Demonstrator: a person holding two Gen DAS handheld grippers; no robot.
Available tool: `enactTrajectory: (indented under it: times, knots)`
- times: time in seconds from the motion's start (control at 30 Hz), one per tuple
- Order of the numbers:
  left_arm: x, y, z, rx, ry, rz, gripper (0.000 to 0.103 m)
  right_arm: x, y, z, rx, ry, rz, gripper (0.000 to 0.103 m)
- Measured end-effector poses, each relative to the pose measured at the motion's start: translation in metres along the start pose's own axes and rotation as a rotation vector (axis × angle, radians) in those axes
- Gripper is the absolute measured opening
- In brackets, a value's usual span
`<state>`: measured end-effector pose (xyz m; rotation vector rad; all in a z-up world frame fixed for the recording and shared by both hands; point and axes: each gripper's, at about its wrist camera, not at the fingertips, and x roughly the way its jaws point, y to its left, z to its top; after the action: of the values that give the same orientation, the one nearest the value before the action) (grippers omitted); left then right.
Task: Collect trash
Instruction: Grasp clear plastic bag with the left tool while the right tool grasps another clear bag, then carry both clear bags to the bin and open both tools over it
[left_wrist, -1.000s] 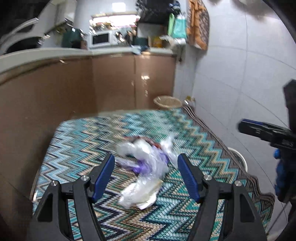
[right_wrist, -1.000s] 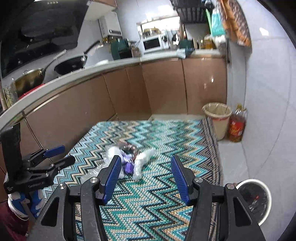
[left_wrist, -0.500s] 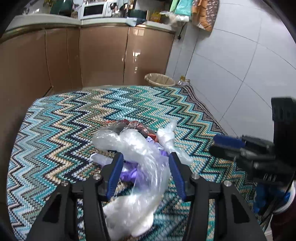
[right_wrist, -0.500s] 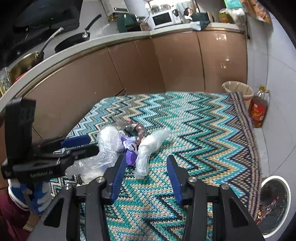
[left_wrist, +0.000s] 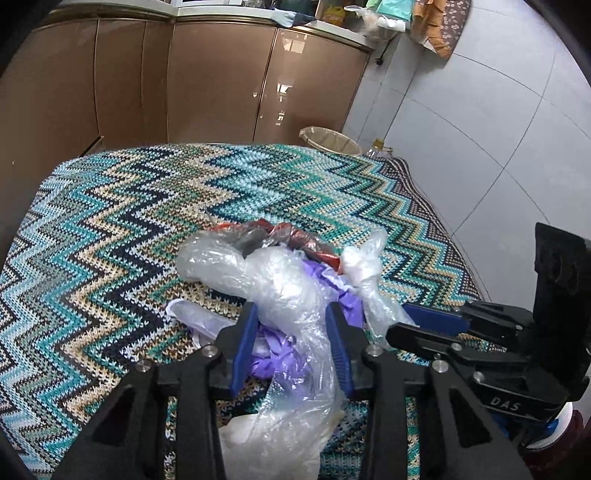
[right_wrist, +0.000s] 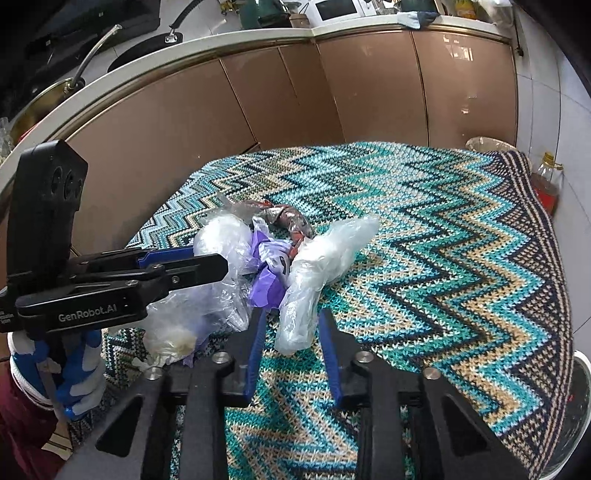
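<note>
A heap of trash lies on a zigzag-patterned cloth (left_wrist: 110, 229): a crumpled clear plastic bag (left_wrist: 288, 291), a purple wrapper (right_wrist: 267, 280), a red and silver wrapper (right_wrist: 284, 218) and a second clear plastic roll (right_wrist: 314, 266). My left gripper (left_wrist: 291, 332) straddles the clear bag, its blue pads pressed on the plastic's sides. My right gripper (right_wrist: 291, 332) is partly closed around the lower end of the clear roll, with small gaps at the sides. Each gripper shows in the other's view: the right one (left_wrist: 436, 325) and the left one (right_wrist: 177, 266).
A lined waste basket (left_wrist: 330, 140) and an oil bottle (right_wrist: 546, 181) stand on the floor past the cloth's far edge. A round white bin (right_wrist: 576, 413) sits at the lower right. Brown cabinets (right_wrist: 258, 110) curve behind the table.
Both grippers moved forward and down onto the trash heap and their jaws narrowed. The left one closed onto the clear bag; the right one came around the clear roll.
</note>
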<state>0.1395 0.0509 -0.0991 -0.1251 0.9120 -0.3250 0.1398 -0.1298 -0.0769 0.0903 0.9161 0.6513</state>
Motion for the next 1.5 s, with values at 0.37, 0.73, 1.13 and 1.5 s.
enactTrajectory:
  times: [0.37,0.73,1.13,1.5]
  knots:
    - [-0.003,-0.001,-0.004,-0.019,-0.015,-0.024,0.020,0.000,0.001,0.000,-0.007,0.005,-0.027,0.008]
    - [-0.056,-0.003,-0.007,-0.023,-0.109,-0.031,0.018,-0.043,0.023,-0.012,-0.031,-0.046,-0.054,0.007]
    - [-0.133,-0.018,-0.024,0.000,-0.218,-0.006,0.018,-0.105,0.053,-0.035,-0.065,-0.135,-0.067,0.007]
    - [-0.130,-0.129,-0.026,0.191,-0.175,-0.115,0.018,-0.190,0.019,-0.086,0.022,-0.258,-0.160,0.007]
